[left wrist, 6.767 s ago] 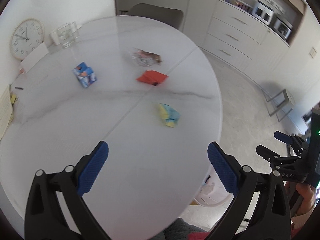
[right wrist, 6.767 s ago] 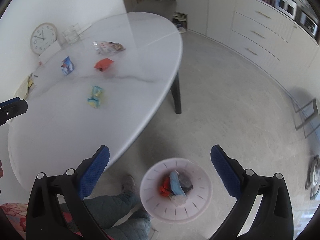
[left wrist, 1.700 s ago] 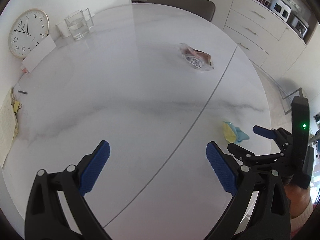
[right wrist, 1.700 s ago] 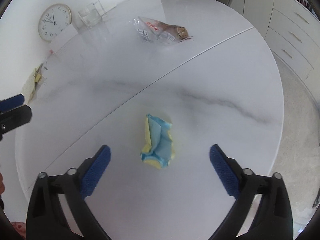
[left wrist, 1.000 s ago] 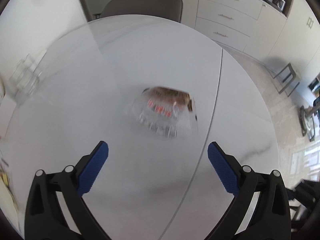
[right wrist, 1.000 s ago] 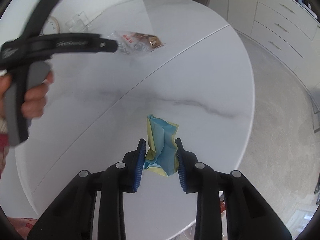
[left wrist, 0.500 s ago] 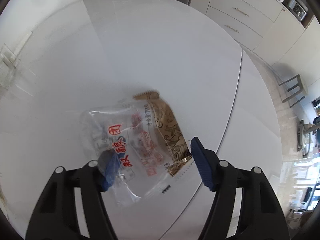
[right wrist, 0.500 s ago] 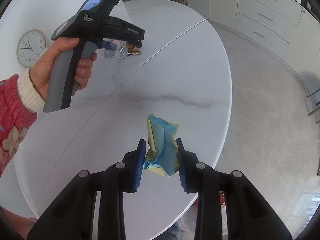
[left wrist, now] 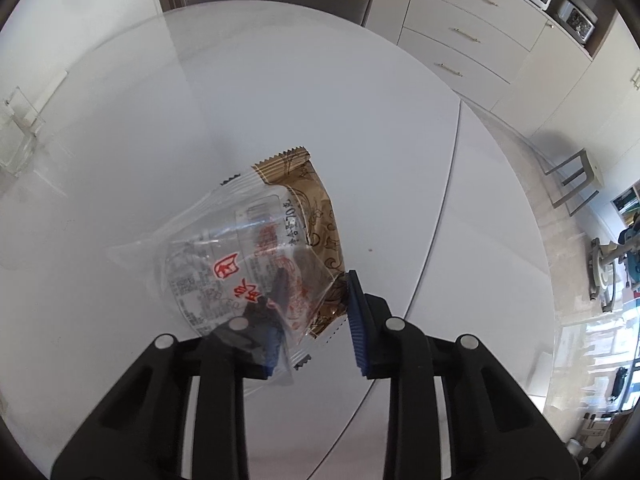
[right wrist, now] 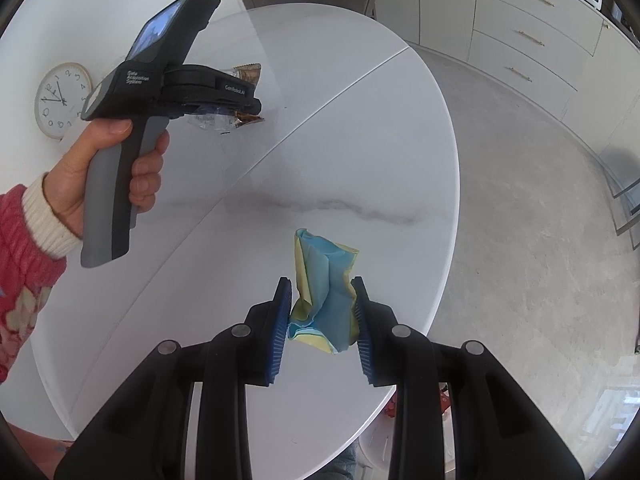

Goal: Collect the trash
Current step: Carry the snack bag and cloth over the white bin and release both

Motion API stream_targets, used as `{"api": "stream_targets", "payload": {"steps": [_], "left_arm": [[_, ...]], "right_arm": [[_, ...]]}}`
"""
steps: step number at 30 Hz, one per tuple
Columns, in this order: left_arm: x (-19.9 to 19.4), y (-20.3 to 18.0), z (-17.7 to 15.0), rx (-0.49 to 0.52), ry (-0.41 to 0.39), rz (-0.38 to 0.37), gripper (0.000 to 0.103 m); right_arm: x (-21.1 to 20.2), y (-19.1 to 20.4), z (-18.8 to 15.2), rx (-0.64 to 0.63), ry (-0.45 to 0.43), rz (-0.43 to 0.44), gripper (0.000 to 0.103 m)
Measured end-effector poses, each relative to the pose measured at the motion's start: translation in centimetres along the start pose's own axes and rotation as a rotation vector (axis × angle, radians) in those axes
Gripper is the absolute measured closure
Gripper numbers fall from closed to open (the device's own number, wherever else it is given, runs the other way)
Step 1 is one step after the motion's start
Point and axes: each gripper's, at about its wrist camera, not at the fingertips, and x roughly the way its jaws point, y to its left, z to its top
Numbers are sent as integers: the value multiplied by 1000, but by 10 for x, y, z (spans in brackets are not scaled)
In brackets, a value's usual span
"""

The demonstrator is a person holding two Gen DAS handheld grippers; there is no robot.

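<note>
A clear plastic snack wrapper [left wrist: 256, 252] with a brown printed end lies on the white round desk [left wrist: 360, 120]. The left gripper [left wrist: 314, 320], wide apart a second ago, is closing around the wrapper's near end, which now sits between its blue pads. The right gripper [right wrist: 322, 312] stays clamped on a crumpled blue-and-yellow paper [right wrist: 324, 292], lifted above the desk's near edge. Both pieces look nearly ready for binning.

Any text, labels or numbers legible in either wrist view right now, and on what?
"Data Acquisition System": side of the left gripper.
"GenRobot.AI": same gripper, nearer its jaws.
Numerals 1 to 12: wall clock.
"70": snack wrapper; its red characters and fine print are unreadable.
Blue and yellow wrapper: no text.
</note>
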Motion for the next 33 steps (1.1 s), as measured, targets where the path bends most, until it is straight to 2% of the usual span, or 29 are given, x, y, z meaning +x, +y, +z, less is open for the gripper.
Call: {"api": "stream_targets", "payload": {"steps": [7, 14, 18, 24, 29, 33], "left_arm": [[-44, -13, -25, 42, -42, 2, 75], [-100, -52, -87, 89, -30, -23, 75], [-124, -109, -134, 158, 5, -76, 75], [-129, -209, -192, 280, 84, -188, 75], [-104, -291, -237, 406, 160, -237, 74], [-78, -332, -268, 471, 241, -240, 64]], "right_arm": [[-15, -2, -4, -30, -33, 10, 72], [-48, -22, -31, -59, -75, 9, 72], [-73, -54, -66, -28, -87, -20, 72], [-108, -120, -139, 71, -75, -103, 72], [-129, -174, -202, 177, -46, -164, 72], [-139, -203, -235, 238, -26, -180, 71]]}}
